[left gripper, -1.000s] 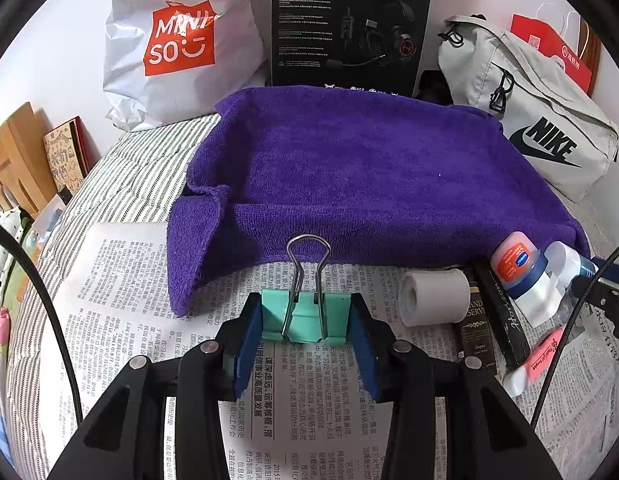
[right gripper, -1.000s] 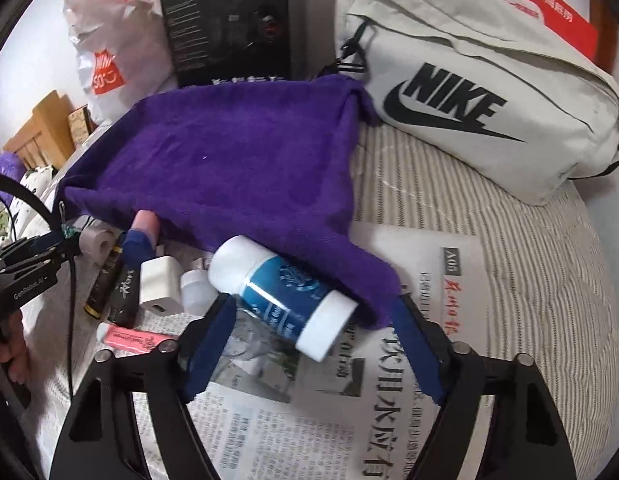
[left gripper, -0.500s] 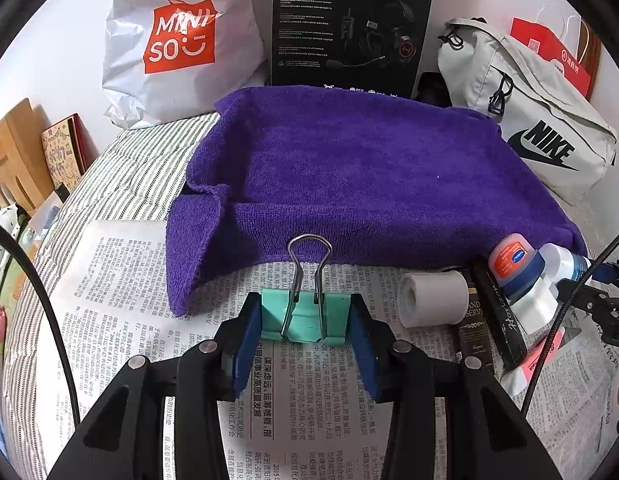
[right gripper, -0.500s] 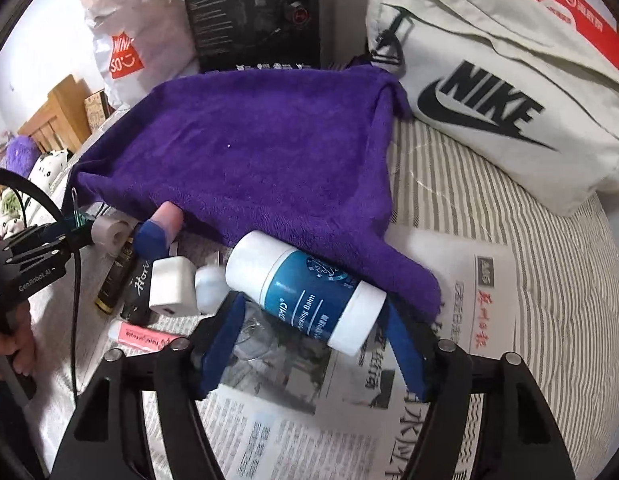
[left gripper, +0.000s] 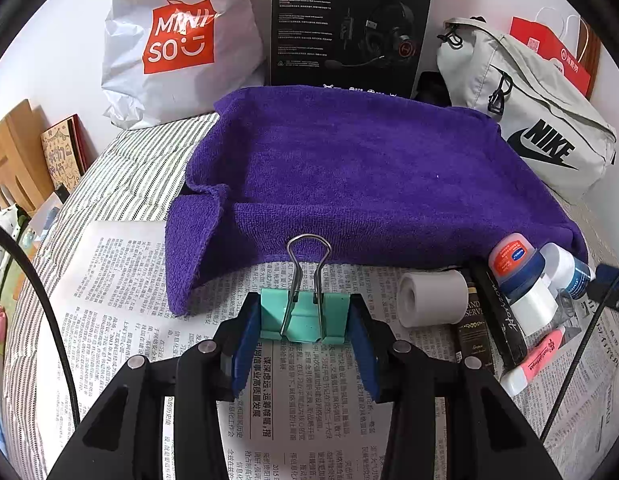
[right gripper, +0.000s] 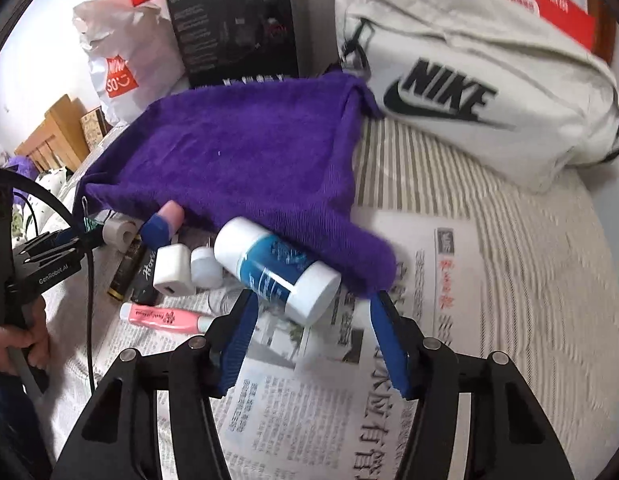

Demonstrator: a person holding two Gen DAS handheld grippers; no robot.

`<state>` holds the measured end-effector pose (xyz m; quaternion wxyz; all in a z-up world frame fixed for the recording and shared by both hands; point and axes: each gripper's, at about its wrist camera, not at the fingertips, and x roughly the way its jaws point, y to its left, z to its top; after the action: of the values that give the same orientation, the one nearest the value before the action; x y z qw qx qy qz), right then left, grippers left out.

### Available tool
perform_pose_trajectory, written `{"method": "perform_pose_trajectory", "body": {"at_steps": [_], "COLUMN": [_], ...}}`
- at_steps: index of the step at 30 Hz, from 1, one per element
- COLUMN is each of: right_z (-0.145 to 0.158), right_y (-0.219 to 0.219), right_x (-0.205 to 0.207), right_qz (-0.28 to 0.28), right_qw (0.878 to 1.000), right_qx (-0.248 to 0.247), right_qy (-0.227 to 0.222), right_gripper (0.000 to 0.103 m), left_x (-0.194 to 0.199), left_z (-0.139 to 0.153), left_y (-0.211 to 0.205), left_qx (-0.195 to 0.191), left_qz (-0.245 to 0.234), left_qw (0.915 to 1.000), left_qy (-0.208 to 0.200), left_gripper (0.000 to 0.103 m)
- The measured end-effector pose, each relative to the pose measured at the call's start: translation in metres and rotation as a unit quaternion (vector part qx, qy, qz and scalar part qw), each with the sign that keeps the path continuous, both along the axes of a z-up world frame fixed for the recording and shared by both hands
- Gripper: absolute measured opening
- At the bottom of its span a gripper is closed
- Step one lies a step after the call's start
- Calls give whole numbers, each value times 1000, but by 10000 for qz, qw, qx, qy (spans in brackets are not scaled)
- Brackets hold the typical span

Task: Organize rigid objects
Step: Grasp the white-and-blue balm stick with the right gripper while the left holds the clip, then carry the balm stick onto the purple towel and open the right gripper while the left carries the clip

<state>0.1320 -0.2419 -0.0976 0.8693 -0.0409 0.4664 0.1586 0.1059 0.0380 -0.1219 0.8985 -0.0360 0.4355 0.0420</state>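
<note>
Left gripper [left gripper: 305, 320] pinched on the flat sides of a mint-green binder clip [left gripper: 304, 316], blue pads pressed against both ends, wire loops standing upright over the newspaper [left gripper: 121, 280], just short of the purple towel [left gripper: 349, 184]. Right gripper [right gripper: 313, 336] spread wide, blue pads flanking the near end of a white bottle with a blue label [right gripper: 277, 268] lying tilted across the towel's edge; contact impossible to tell. Beside that bottle: white charger [right gripper: 171, 270], pink tube [right gripper: 161, 316], grey tape roll [left gripper: 431, 298].
</note>
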Motion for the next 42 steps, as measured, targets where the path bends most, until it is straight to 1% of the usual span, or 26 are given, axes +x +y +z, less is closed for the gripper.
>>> {"method": "perform_pose_trajectory", "body": {"at_steps": [2, 4, 10, 12, 13, 14, 17, 19, 21, 22, 23, 24, 25, 27, 29, 32, 34, 36, 40, 42], "right_z": [-1, -5, -12, -16, -17, -17, -18, -22, -24, -23, -22, -20, -19, -17, -16, -14, -15, -16, -20, -23], "right_y": [4, 9, 20, 23, 24, 24, 24, 25, 29, 32, 33, 33, 31, 23, 11, -5, -10, -11, -2, 1], "right_x": [7, 15, 30, 30, 28, 28, 29, 34, 37, 37, 35, 32, 29, 23, 17, 7, 1, -4, -9, -7], "right_qz": [97, 226, 596, 697, 737, 730, 695, 657, 670, 700, 748, 764, 715, 587, 369, -30, -178, -233, -209, -215], "right_qw": [9999, 9997, 9973, 9963, 9956, 9953, 9949, 9932, 9923, 9924, 9920, 9924, 9933, 9941, 9943, 9958, 9958, 9960, 9974, 9973], "right_qx": [-52, -72, 300, 316, 360, 388, 462, 605, 642, 625, 616, 542, 455, 481, 570, 513, 505, 427, 39, -80], "right_qy": [-70, 26, 297, 381, 455, 499, 568, 750, 815, 798, 804, 798, 787, 779, 823, 756, 741, 746, 686, 695], "right_gripper": [59, 59, 59, 57, 50, 48, 48, 48, 48, 46, 41, 40, 40, 40, 40, 40, 40, 40, 40, 40], "left_x": [0, 0, 0, 0, 0, 0, 0, 0, 0, 0, 0, 0, 0, 0, 0, 0, 0, 0, 0, 0], "left_z": [0, 0, 0, 0, 0, 0, 0, 0, 0, 1, 1, 1, 1, 1, 1, 1, 1, 1, 1, 1], "left_y": [0, 0, 0, 0, 0, 0, 0, 0, 0, 0, 0, 1, 1, 1, 1, 1, 0, 0, 0, 0], "left_qx": [-8, -15, -10, -22, -34, -30, -26, -34, -44, -49, -57, -65, -74, -69, -70, -82, -70, -68, -61, -63], "left_qz": [0, 0, -5, -3, -3, -4, -8, -9, -8, -8, -10, -12, -15, -19, -24, -30, -29, -29, -29, -29], "left_qw": [10000, 10000, 10000, 10000, 10000, 10000, 10000, 10000, 10000, 10000, 10000, 10000, 10000, 10000, 10000, 10000, 10000, 10000, 10000, 10000], "left_qy": [-2, -3, -1, -4, -7, -6, -5, -5, -5, -6, -5, -6, -6, -2, -1, -1, 2, 3, 4, 5], "left_gripper": [40, 40, 40, 40, 40, 40, 40, 40, 40, 40, 41, 41, 41, 41, 41, 42, 42, 42, 42, 42]}}
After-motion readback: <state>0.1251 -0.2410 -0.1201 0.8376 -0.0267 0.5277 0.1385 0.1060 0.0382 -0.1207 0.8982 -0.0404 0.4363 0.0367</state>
